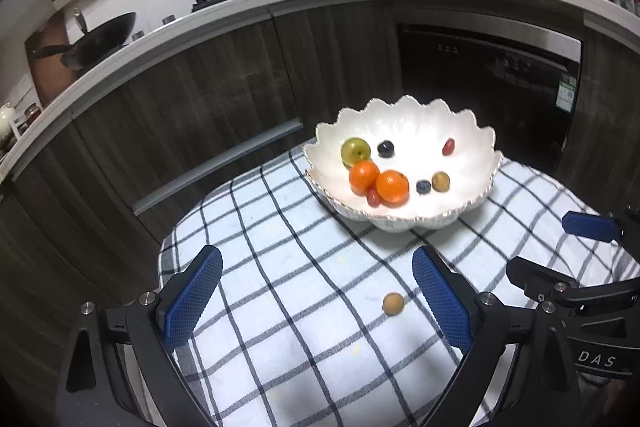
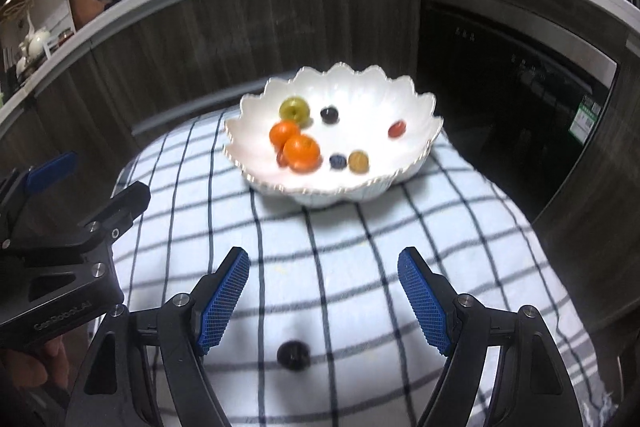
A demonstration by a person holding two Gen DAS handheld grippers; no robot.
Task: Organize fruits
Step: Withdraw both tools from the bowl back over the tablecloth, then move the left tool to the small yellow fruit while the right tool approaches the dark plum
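Observation:
A white scalloped bowl (image 1: 472,147) stands on a checked cloth (image 1: 304,267) and shows in the right wrist view (image 2: 416,131) too. It holds two oranges (image 1: 392,187), a green fruit (image 1: 355,151), dark berries, red fruits and a tan longan. A loose tan longan (image 1: 393,303) lies on the cloth between my left gripper's fingers, near the right one. My left gripper (image 1: 318,291) is open and empty. A dark round fruit (image 2: 293,355) lies on the cloth between my right gripper's fingers. My right gripper (image 2: 323,291) is open and empty.
The right gripper (image 1: 576,255) shows at the left view's right edge; the left gripper (image 2: 80,195) shows at the right view's left edge. Dark cabinets (image 1: 224,75) and a dishwasher (image 1: 488,75) stand behind the small table. A wok (image 1: 100,39) sits on the counter.

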